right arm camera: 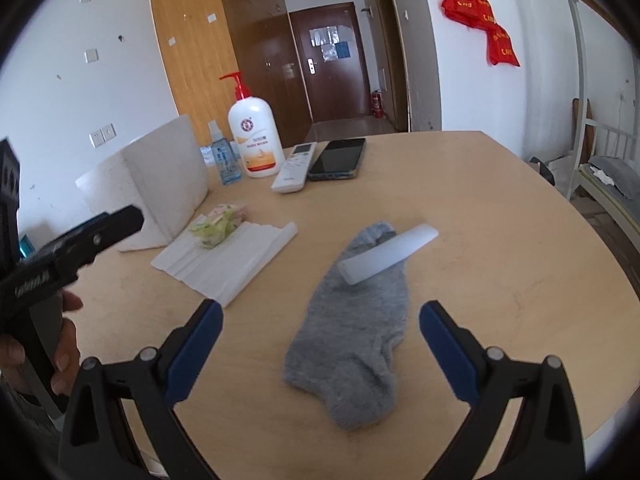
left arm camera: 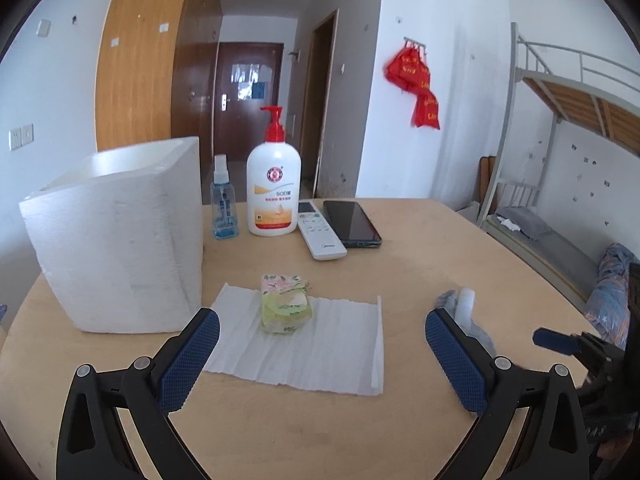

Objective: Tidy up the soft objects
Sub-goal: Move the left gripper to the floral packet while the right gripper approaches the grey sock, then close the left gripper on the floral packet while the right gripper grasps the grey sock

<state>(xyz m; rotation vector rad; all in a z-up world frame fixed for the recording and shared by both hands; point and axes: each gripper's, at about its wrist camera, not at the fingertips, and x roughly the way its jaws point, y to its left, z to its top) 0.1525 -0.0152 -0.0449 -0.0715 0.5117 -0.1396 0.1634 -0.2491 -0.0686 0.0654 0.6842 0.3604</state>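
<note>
A green floral tissue pack [left arm camera: 285, 305] lies on a white ribbed foam sheet [left arm camera: 320, 352] in the middle of the wooden table [left arm camera: 400, 240]. My left gripper [left arm camera: 322, 346] hovers open just in front of the sheet, with nothing between its blue pads. A grey sock [right arm camera: 356, 320] lies flat on the table with a white plastic strip [right arm camera: 386, 254] resting across its far end. My right gripper [right arm camera: 320, 344] stands open, its fingers either side of the sock's middle, above it. The pack [right arm camera: 218, 224] and sheet [right arm camera: 232, 256] also show to the left there.
A white foam box [left arm camera: 116, 236] stands at the left. Behind it are a blue spray bottle [left arm camera: 223, 200], a red-pump lotion bottle [left arm camera: 274, 184], a white remote [left arm camera: 320, 230] and a black phone [left arm camera: 352, 222]. A person's hand [right arm camera: 60, 344] holds the left gripper handle. A bunk bed [left arm camera: 560, 140] stands right.
</note>
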